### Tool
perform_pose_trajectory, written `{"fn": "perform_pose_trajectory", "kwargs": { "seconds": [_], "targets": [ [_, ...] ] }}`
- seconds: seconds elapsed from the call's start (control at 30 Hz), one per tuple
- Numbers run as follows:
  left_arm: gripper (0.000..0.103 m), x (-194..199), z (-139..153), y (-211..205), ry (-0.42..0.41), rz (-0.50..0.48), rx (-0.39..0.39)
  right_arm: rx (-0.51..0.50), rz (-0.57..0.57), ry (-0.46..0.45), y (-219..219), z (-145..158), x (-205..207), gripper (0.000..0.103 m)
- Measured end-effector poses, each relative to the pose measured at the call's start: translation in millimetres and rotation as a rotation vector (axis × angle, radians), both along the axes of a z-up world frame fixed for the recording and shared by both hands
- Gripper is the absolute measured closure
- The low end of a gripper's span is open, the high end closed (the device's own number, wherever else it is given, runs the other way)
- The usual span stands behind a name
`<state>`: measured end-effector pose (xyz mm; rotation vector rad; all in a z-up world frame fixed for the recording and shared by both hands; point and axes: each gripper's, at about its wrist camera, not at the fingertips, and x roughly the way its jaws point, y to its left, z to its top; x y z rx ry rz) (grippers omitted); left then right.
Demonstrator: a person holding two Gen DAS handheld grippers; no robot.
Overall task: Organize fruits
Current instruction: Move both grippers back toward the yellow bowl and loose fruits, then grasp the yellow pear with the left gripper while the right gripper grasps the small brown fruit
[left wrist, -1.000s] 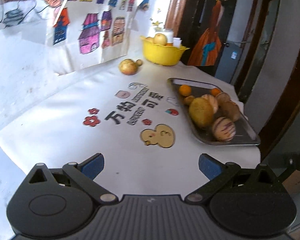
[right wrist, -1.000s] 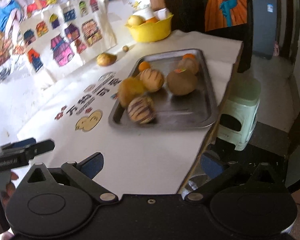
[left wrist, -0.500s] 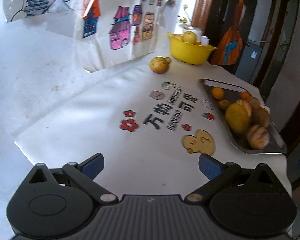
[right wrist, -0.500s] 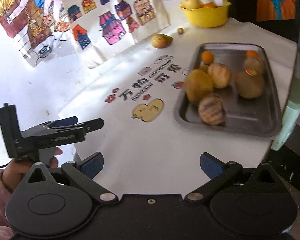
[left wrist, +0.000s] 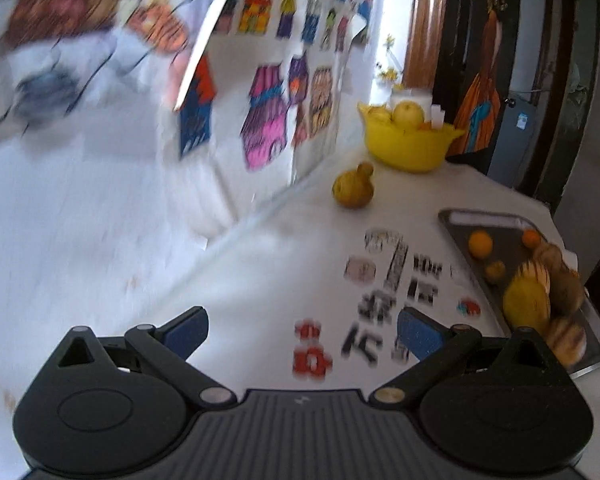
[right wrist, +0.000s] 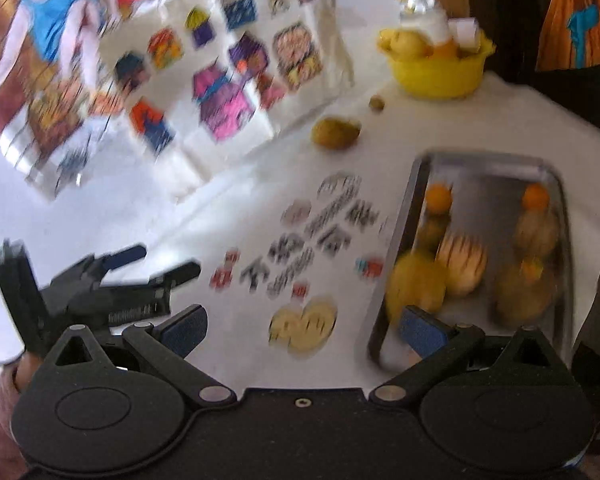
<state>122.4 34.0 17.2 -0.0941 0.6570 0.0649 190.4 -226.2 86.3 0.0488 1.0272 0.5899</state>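
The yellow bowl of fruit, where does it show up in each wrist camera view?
Left wrist view: the yellow bowl sits upper right of centre, at the table's far end near the wall.
Right wrist view: the bowl is near the top, right of centre.
Shared landmark: the loose yellow fruit on the table, nearer the camera than the bowl.

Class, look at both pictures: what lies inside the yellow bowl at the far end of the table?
The yellow bowl holds a pale yellow fruit, an orange one and something white behind. The wall hides anything lower down.
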Motion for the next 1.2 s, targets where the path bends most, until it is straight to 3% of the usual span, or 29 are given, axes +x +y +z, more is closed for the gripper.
{"fn": "perform_pose_trajectory", "kwargs": {
  "seconds": [0.13, 0.37, 0.5, 0.67, 0.97, 1.2],
  "targets": [
    [0.001, 29, 11, -8, -0.024, -0.046, 0.028, -0.012, -0.05, -0.032, 9, 28, 46, 0.001],
    [0.0, 89, 21, -24, -0.093, -0.101, 0.097, 0.026, -0.149, 0.052, 32, 39, 136, 0.001],
    [0.0, 125, 12, -24, -0.121, -0.131, 0.101, 0.032, -0.216, 0.053, 45, 22, 188, 0.001],
    [0.0, 167, -12, -25, -0.121, -0.165, 0.096, 0.031, -0.194, -0.025, 61, -8, 234, 0.001],
    [0.001, 209, -47, -27, -0.11, -0.168, 0.092, 0.056, -0.228, -0.034, 75, -75, 280, 0.021],
    [0.007, 229, -59, -32, -0.136, -0.195, 0.123, 0.058, -0.217, -0.11, 92, -99, 304, 0.034]
  ]
}}
